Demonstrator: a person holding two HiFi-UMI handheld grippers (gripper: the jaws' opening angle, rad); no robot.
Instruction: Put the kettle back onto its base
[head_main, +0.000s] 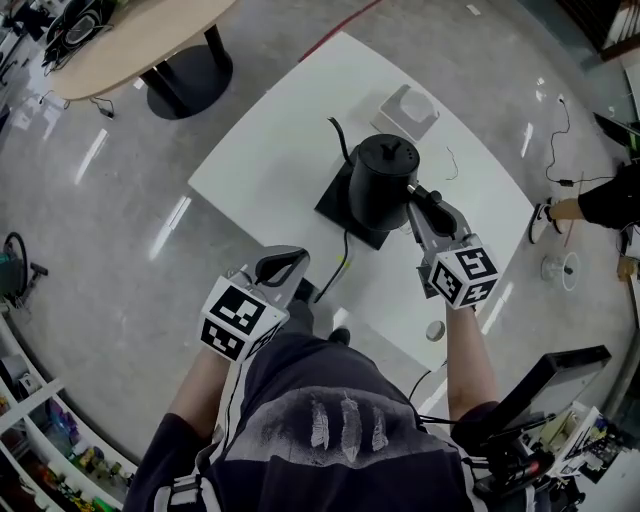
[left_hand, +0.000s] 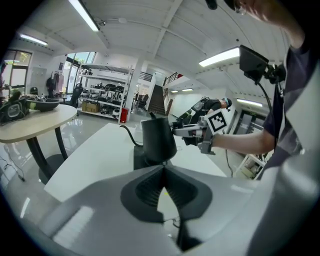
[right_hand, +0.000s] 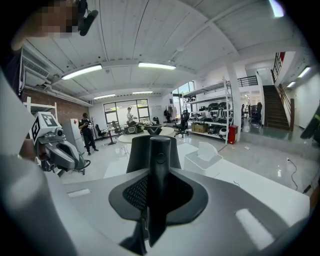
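Observation:
A black gooseneck kettle (head_main: 383, 180) stands over its black square base (head_main: 338, 207) on the white table (head_main: 280, 150); whether it rests fully on the base I cannot tell. My right gripper (head_main: 425, 205) is shut on the kettle's handle (right_hand: 159, 170), which fills the space between the jaws in the right gripper view. The left gripper view shows the kettle (left_hand: 158, 140) with the right gripper (left_hand: 182, 131) reaching in from the right. My left gripper (head_main: 285, 265) hangs at the table's near edge, shut and holding nothing.
The base's cord (head_main: 345, 255) runs toward the near edge. A white box (head_main: 408, 110) sits behind the kettle and a small roll (head_main: 434, 330) lies at the near right corner. A round wooden table (head_main: 130, 40) stands at far left, a person (head_main: 600, 200) at right.

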